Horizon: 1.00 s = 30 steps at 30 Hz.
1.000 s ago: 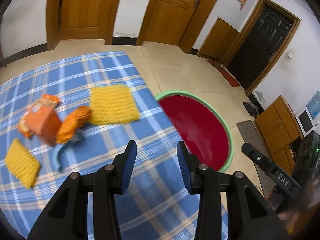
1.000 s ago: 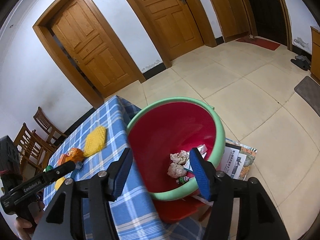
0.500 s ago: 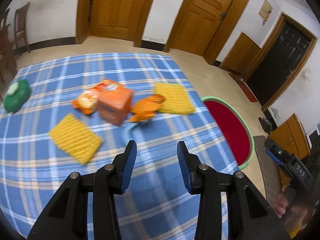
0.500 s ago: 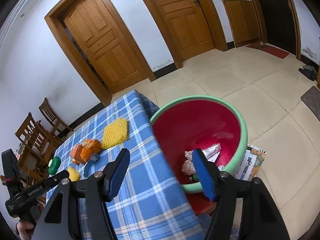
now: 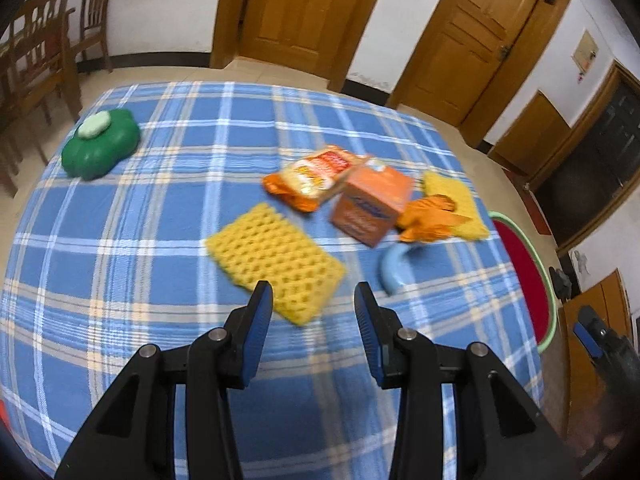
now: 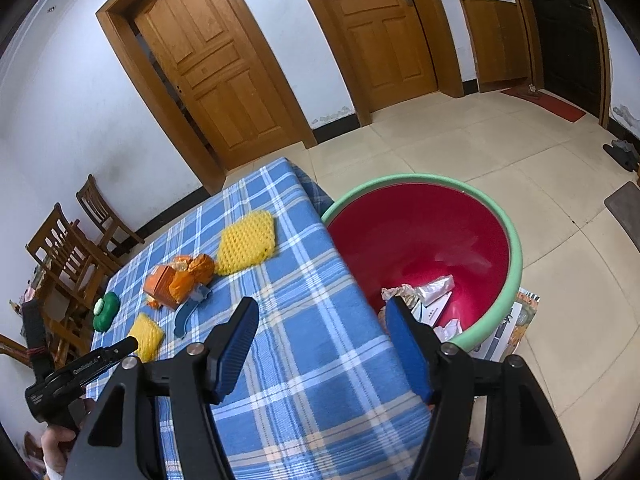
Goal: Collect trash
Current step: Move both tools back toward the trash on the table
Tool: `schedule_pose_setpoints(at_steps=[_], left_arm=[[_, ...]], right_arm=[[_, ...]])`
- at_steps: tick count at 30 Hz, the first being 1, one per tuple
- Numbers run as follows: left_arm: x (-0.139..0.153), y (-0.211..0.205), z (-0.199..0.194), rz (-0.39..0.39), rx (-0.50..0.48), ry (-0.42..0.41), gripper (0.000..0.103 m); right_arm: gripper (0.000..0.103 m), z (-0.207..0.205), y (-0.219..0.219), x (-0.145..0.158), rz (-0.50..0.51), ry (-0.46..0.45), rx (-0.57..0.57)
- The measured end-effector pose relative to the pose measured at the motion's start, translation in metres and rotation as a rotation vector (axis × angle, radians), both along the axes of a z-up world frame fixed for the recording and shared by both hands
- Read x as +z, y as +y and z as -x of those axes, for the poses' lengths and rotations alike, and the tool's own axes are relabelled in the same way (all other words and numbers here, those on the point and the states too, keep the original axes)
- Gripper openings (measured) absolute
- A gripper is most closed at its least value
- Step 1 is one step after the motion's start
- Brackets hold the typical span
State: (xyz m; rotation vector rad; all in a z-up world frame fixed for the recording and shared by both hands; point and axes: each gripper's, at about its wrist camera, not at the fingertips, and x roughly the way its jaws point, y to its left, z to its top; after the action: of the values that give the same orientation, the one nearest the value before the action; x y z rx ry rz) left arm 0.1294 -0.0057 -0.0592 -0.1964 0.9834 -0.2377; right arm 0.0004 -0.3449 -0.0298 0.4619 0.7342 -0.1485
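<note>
Left gripper (image 5: 314, 308) nearest the trash, with the yellow foam net (image 5: 276, 258) just ahead of its tips.

Its jaws are parted and hold nothing. The net lies flat on the desk (image 5: 160, 208), its long axis slanting from upper left to lower right across the gripper's line. The snack bag (image 5: 316, 178), orange box (image 5: 370, 206) and orange peel (image 5: 430, 218) lie beyond. The right gripper (image 6: 320, 338), released and empty, hovers at the desk edge beside the red basin (image 6: 424, 236), farther from the trash.
</note>
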Motion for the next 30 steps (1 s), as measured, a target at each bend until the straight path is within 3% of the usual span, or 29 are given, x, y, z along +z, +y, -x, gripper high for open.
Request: schedule_pose_setpoints(at_steps=[4, 9, 20, 23, 27, 30], left_arm=[[-0.009, 0.004, -0.006, -0.048, 0.008, 0.021, 0.045], [-0.023, 0.007, -0.016, -0.051, 0.026, 0.037, 0.045], [-0.027, 0.005, -0.027, -0.048, 0.048, -0.027, 0.046], [-0.027, 0.005, -0.027, -0.041, 0.044, -0.044, 0.037], [-0.028, 0.008, -0.030, 0.030, 0.032, -0.031, 0.017], [-0.026, 0.008, -0.028, 0.053, 0.023, -0.035, 0.013]], right_arm=[[0.069, -0.003, 0.006, -0.002, 0.006, 0.015, 0.006], [0.069, -0.006, 0.012, -0.004, 0.012, 0.027, 0.020], [0.069, -0.016, 0.017, -0.012, 0.009, 0.048, 0.043], [0.069, -0.023, 0.016, -0.016, 0.001, 0.057, 0.045], [0.069, -0.033, 0.017, -0.017, 0.005, 0.056, 0.056], [0.069, -0.043, 0.016, -0.016, 0.003, 0.056, 0.067]])
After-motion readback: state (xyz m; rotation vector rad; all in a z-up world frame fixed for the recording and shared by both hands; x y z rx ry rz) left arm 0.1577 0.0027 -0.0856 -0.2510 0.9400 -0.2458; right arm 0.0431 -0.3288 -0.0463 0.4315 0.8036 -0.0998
